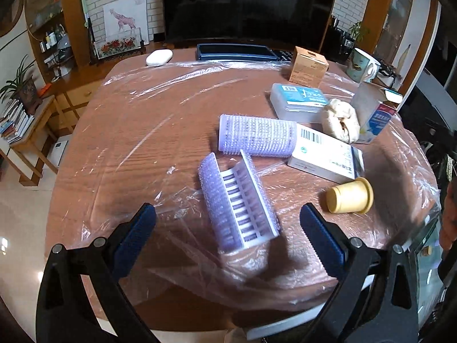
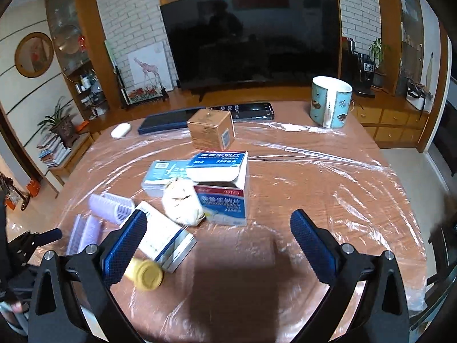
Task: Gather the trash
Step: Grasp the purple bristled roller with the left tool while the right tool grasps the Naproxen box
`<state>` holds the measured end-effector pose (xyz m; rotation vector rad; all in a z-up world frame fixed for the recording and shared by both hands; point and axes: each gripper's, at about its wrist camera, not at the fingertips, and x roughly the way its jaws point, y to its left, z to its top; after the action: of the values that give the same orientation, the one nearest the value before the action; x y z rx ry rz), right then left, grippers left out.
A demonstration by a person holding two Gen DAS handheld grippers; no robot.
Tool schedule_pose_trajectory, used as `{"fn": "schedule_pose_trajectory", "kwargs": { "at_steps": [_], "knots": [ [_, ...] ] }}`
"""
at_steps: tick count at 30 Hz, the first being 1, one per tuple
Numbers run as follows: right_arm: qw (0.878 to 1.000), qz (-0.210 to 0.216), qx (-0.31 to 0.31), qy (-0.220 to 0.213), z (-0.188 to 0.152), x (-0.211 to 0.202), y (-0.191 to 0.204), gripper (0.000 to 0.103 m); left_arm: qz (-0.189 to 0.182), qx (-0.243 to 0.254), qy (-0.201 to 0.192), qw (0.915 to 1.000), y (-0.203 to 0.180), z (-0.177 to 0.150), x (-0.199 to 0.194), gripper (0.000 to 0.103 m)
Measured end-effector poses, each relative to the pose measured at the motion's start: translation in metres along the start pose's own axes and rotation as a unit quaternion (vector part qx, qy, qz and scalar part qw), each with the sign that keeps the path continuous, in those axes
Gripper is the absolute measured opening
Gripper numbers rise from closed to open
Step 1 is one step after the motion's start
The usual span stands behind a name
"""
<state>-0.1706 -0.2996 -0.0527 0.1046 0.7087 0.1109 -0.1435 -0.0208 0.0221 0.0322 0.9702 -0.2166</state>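
Trash lies on a table under clear plastic film (image 1: 171,105). A purple blister tray (image 1: 240,205) lies just ahead of my open, empty left gripper (image 1: 228,234). A second purple tray (image 1: 257,135) lies behind it. A flat white box (image 1: 325,154), a yellow cup (image 1: 350,195) on its side, a crumpled tissue (image 1: 340,120) and an open blue-and-white box (image 1: 374,114) lie to the right. My right gripper (image 2: 218,245) is open and empty, with the yellow cup (image 2: 147,274) by its left finger and the tissue (image 2: 182,201) and blue-and-white box (image 2: 222,188) ahead.
A brown carton (image 2: 211,133), a clear plastic case (image 2: 160,175), a mug (image 2: 330,101), a tablet (image 2: 168,121), a phone (image 2: 252,111) and a white case (image 2: 120,130) sit at the back of the table. A television (image 2: 251,37) stands behind. The floor drops off left.
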Motion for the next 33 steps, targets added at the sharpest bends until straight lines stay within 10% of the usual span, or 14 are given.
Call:
{"fn": "schedule_pose_trajectory", "kwargs": {
  "at_steps": [23,27,33],
  "knots": [
    [0.998,0.03,0.027,0.049,0.018,0.077,-0.025,0.082,0.052,-0.018,0.02,0.9983,-0.009,0.006,0.026,0.077],
    [0.997,0.05,0.032,0.057,0.021,0.083,-0.025,0.058,0.053,-0.018,0.017,0.9983,-0.008,0.006,0.025,0.066],
    [0.997,0.055,0.013,0.059,0.024,0.078,-0.02,0.047,0.046,-0.016,0.016,0.9987,-0.006,0.008,0.022,0.045]
  ]
}}
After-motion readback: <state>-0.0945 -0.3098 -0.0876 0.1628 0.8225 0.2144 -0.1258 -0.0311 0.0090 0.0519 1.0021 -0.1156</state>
